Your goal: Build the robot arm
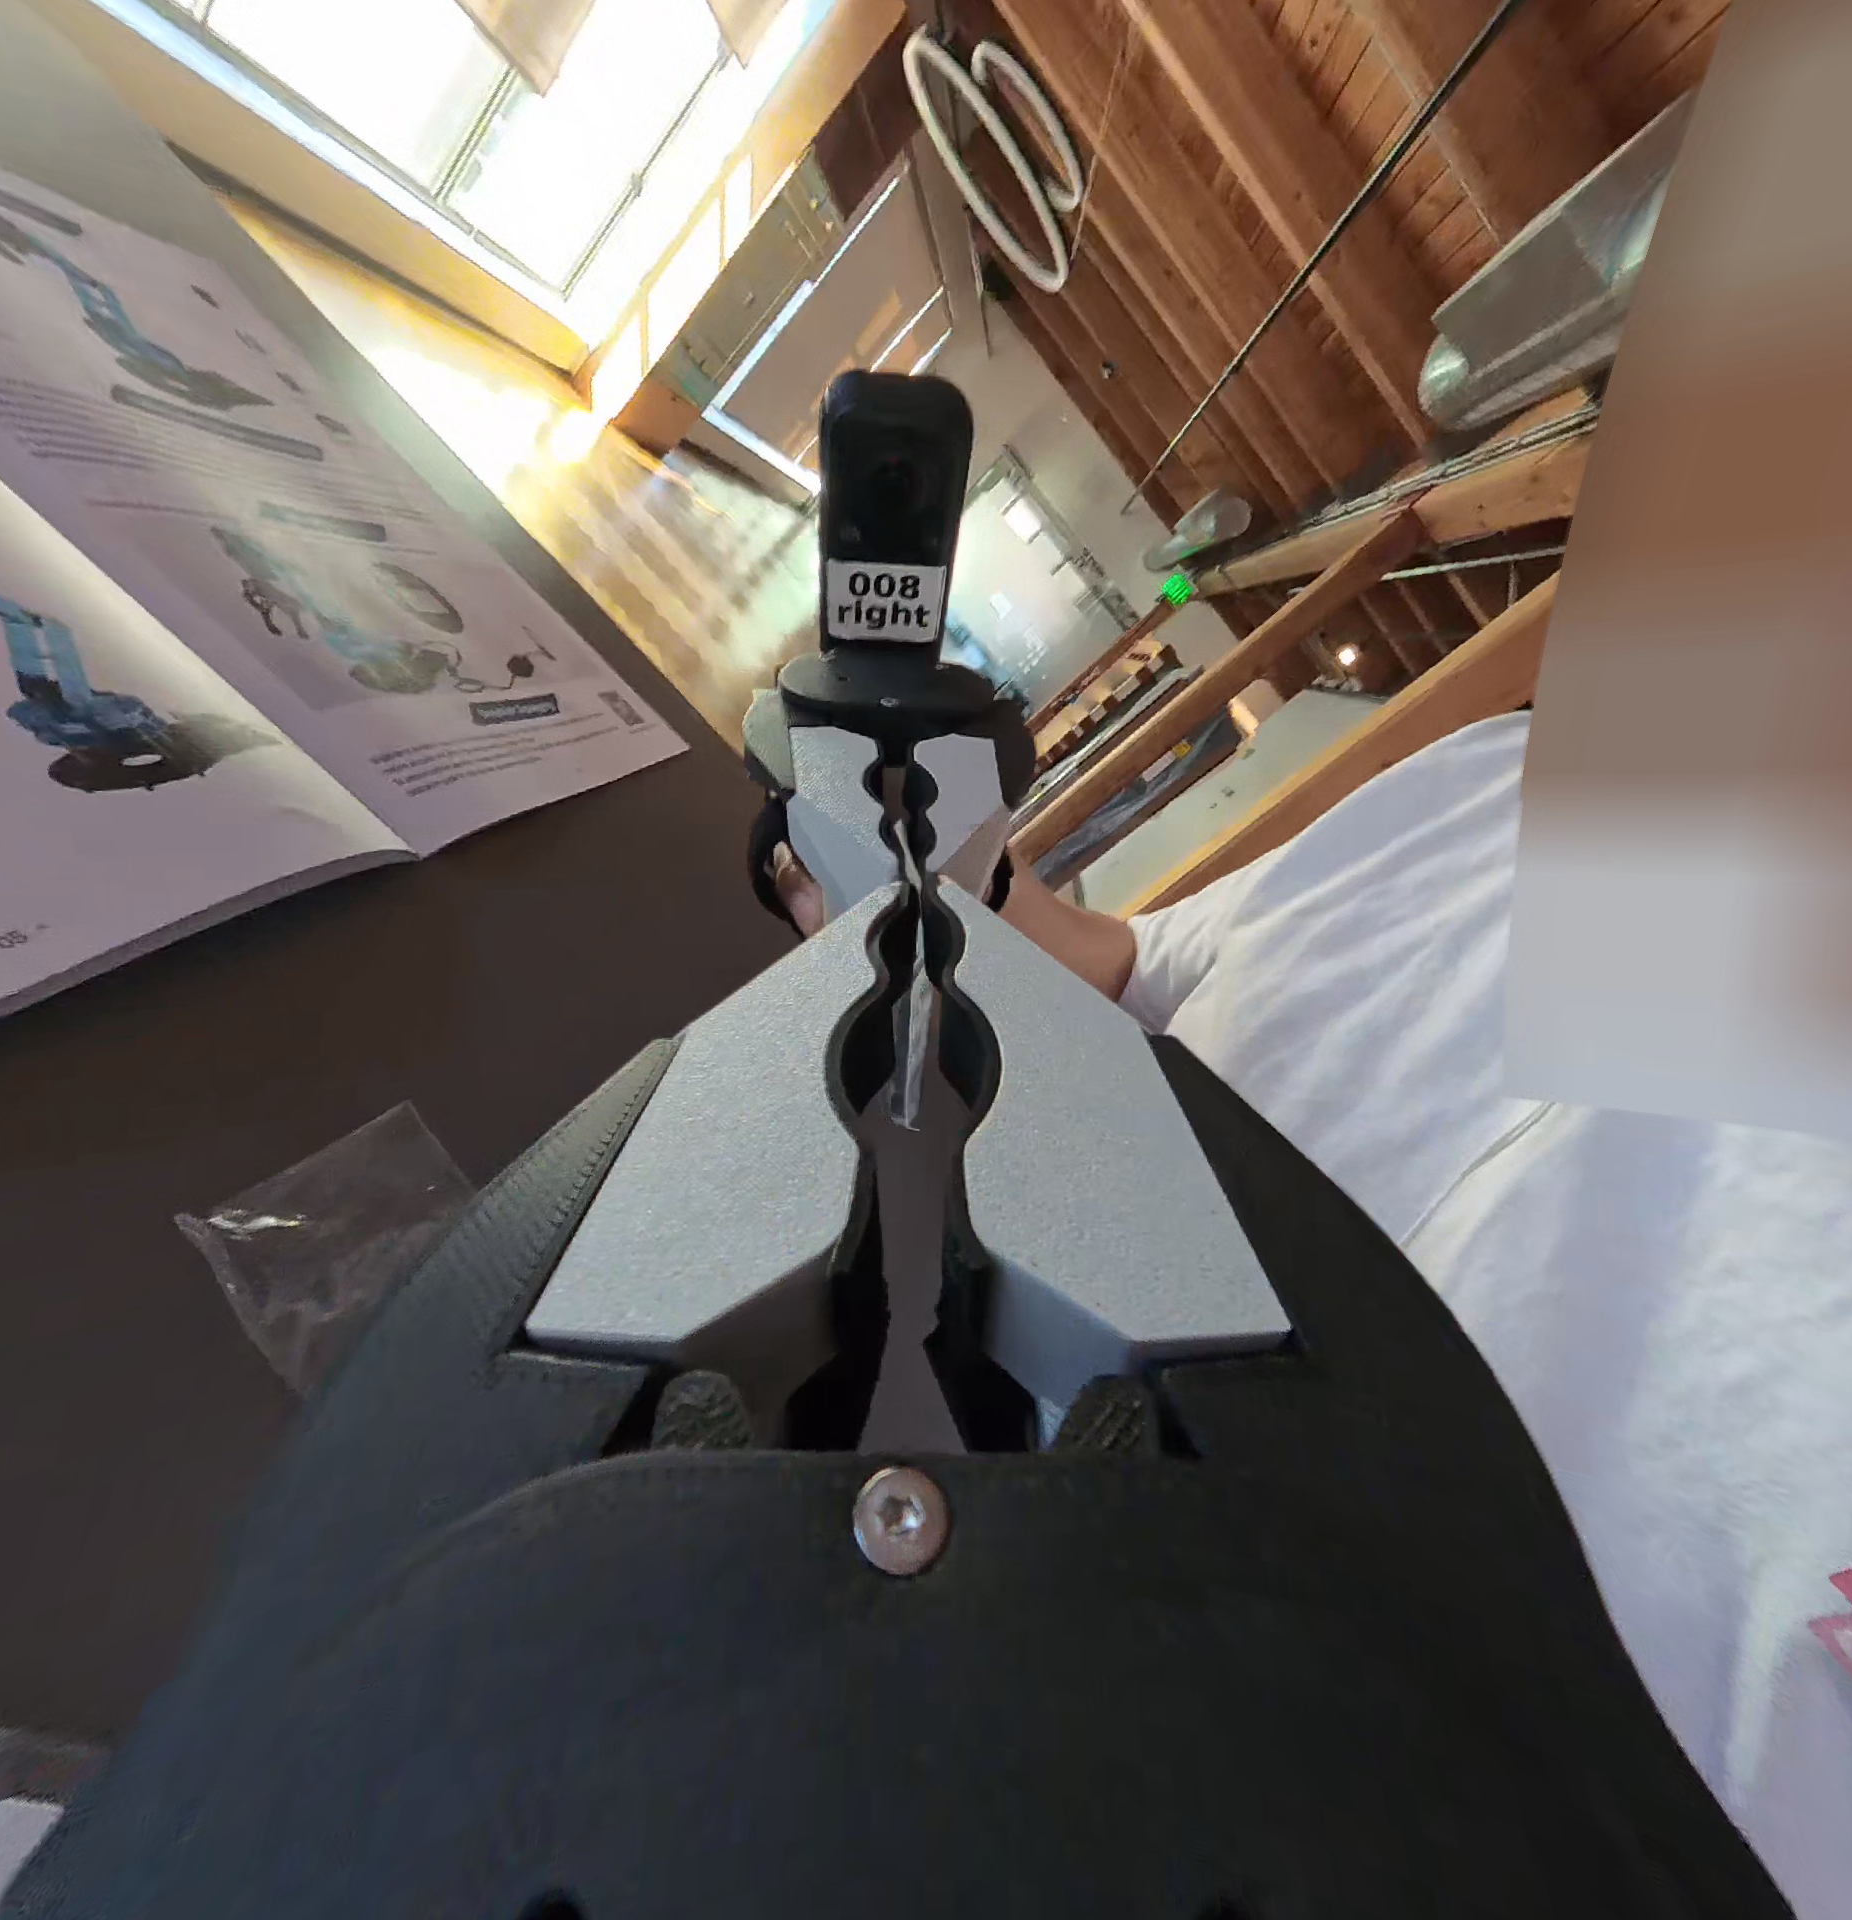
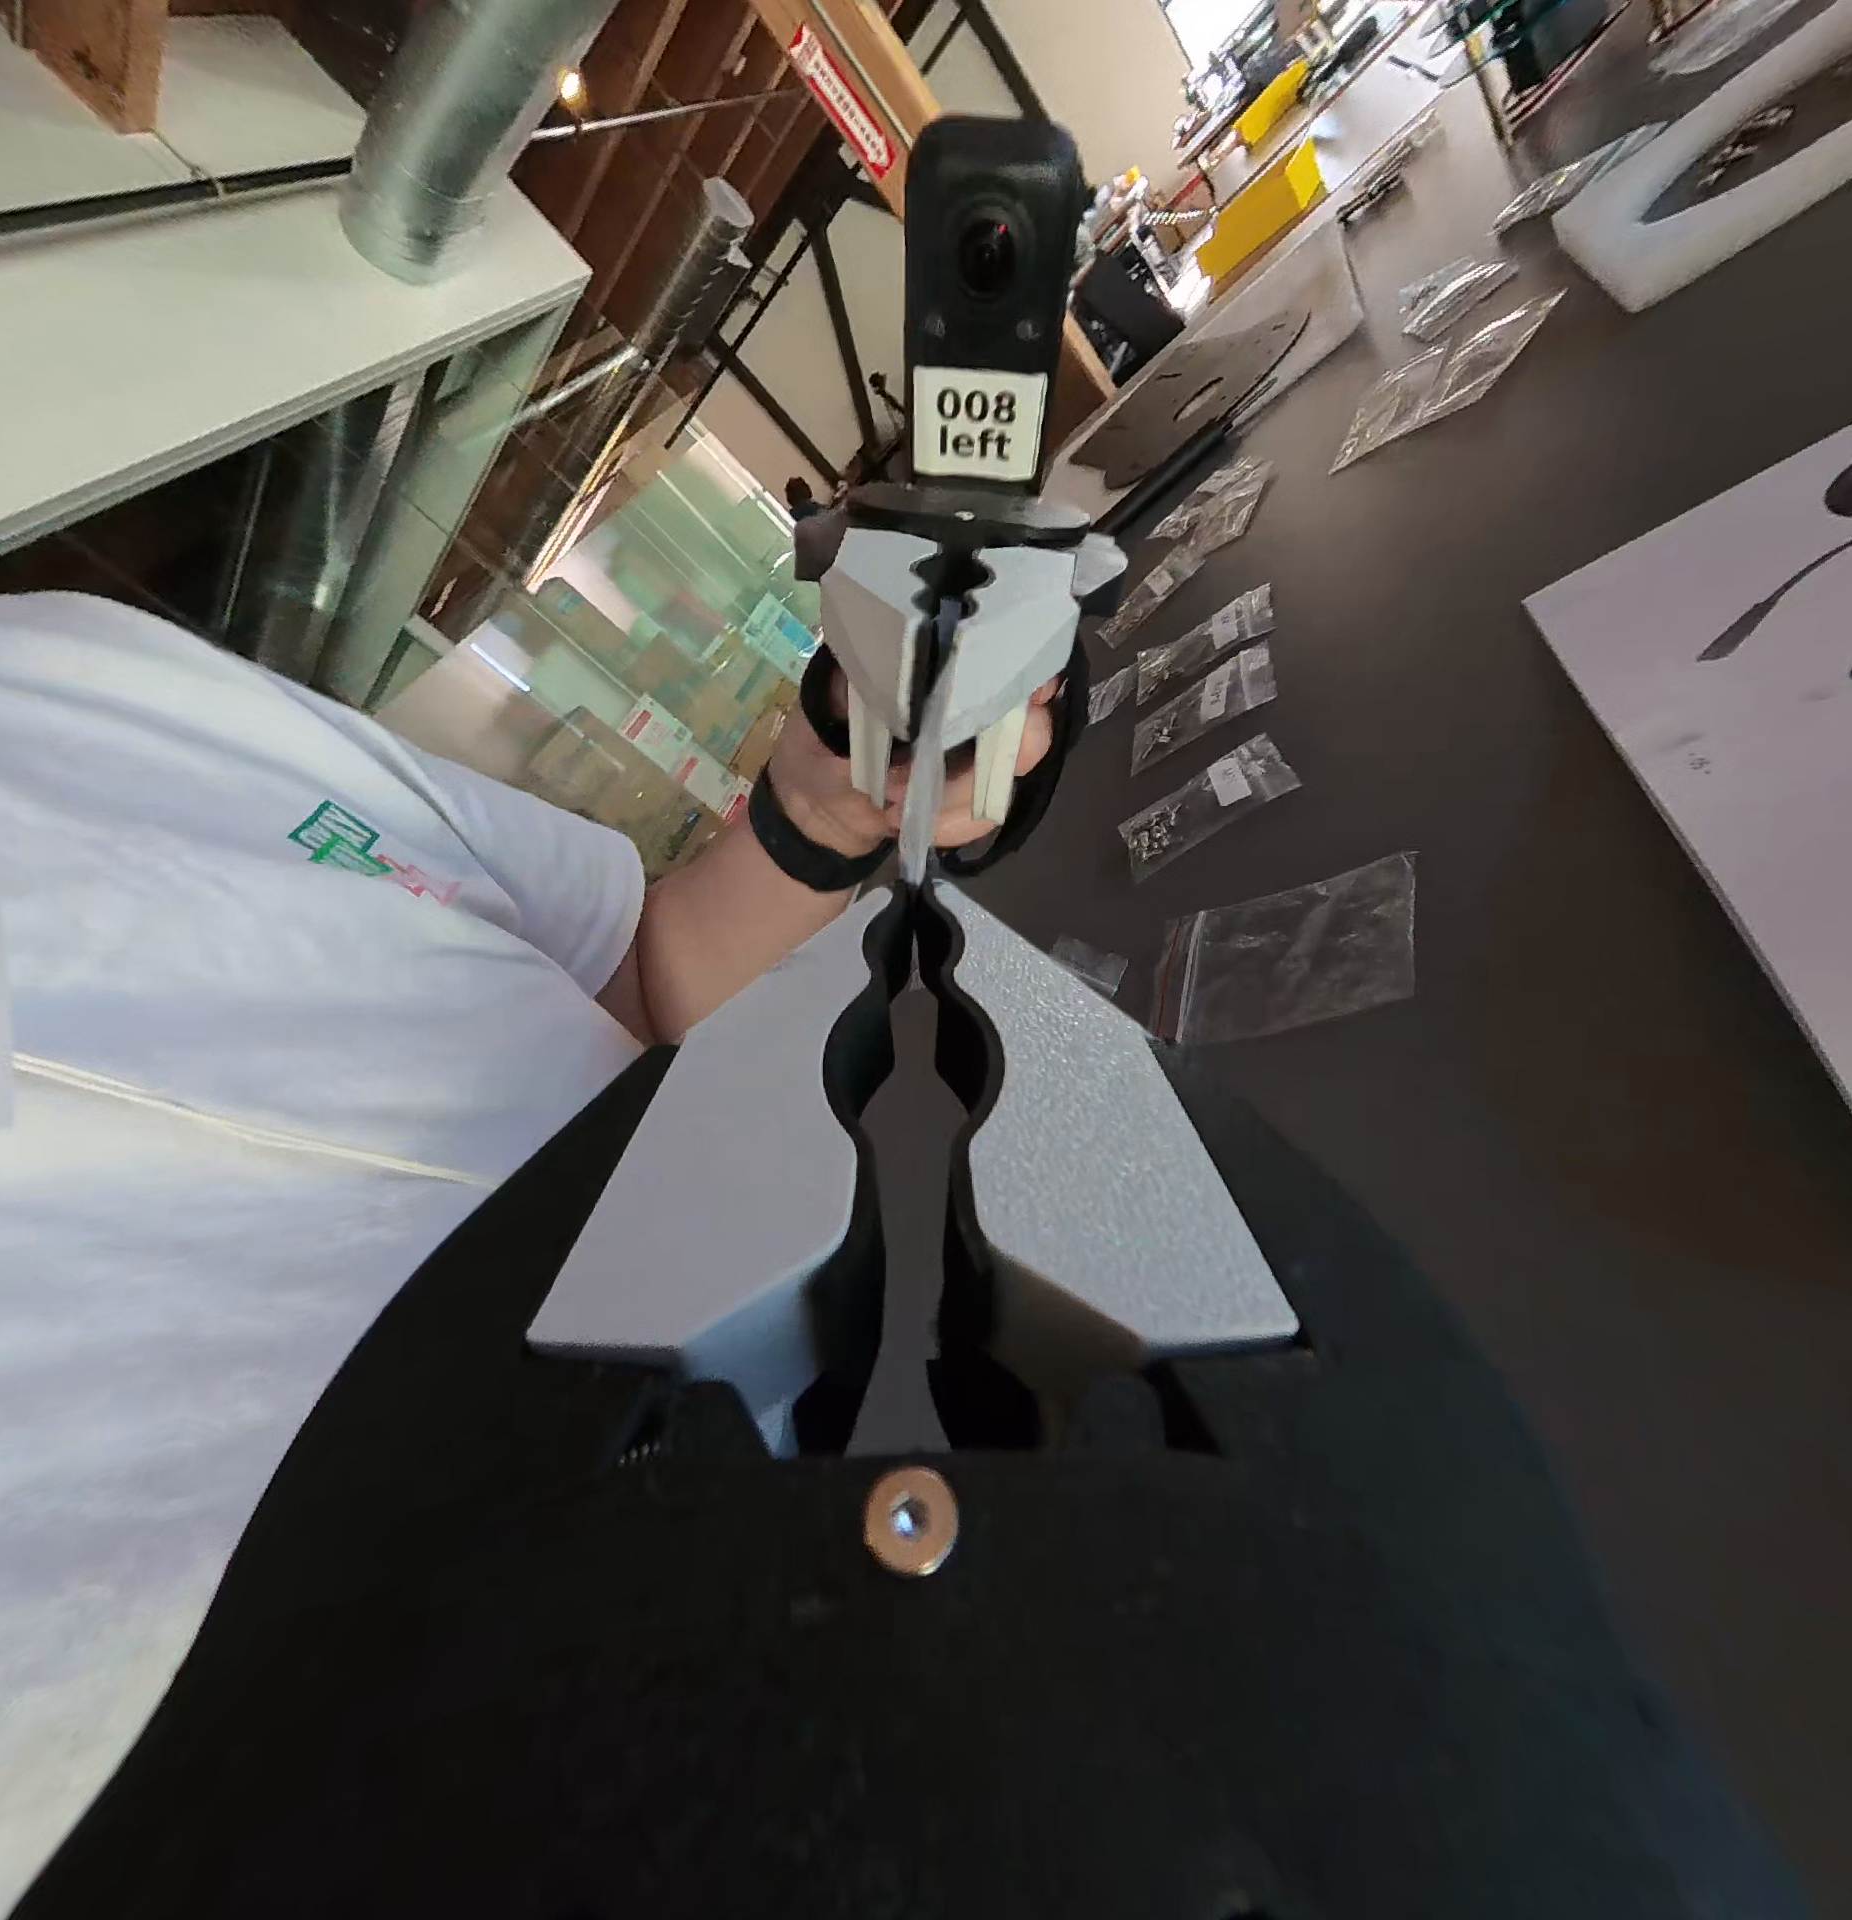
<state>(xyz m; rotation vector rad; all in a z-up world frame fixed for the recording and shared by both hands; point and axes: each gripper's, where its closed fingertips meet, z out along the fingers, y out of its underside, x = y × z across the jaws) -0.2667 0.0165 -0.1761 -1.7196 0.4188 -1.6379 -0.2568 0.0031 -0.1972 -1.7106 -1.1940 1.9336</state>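
Observation:
My two grippers point at each other above a dark table (image 1: 434, 1039). My left gripper (image 1: 917, 899) is shut on a small clear plastic bag (image 1: 909, 1060), which runs edge-on between its grey fingers. My right gripper (image 1: 901, 821) faces it, almost tip to tip, shut on the same bag. In the right wrist view my right gripper (image 2: 914, 904) pinches one end of the bag (image 2: 927, 800), which stretches as a thin strip to the left gripper (image 2: 932, 748). What is in the bag cannot be made out.
An open instruction booklet (image 1: 226, 582) and an empty clear bag (image 1: 319, 1236) lie on the table. Several small bags of hardware (image 2: 1202, 800), a larger zip bag (image 2: 1296, 956), a white sheet (image 2: 1732, 779) and a white foam box (image 2: 1680, 208) lie beyond. A person in a white shirt (image 2: 226, 935) is close by. The tips of both grippers are at nearly the same place.

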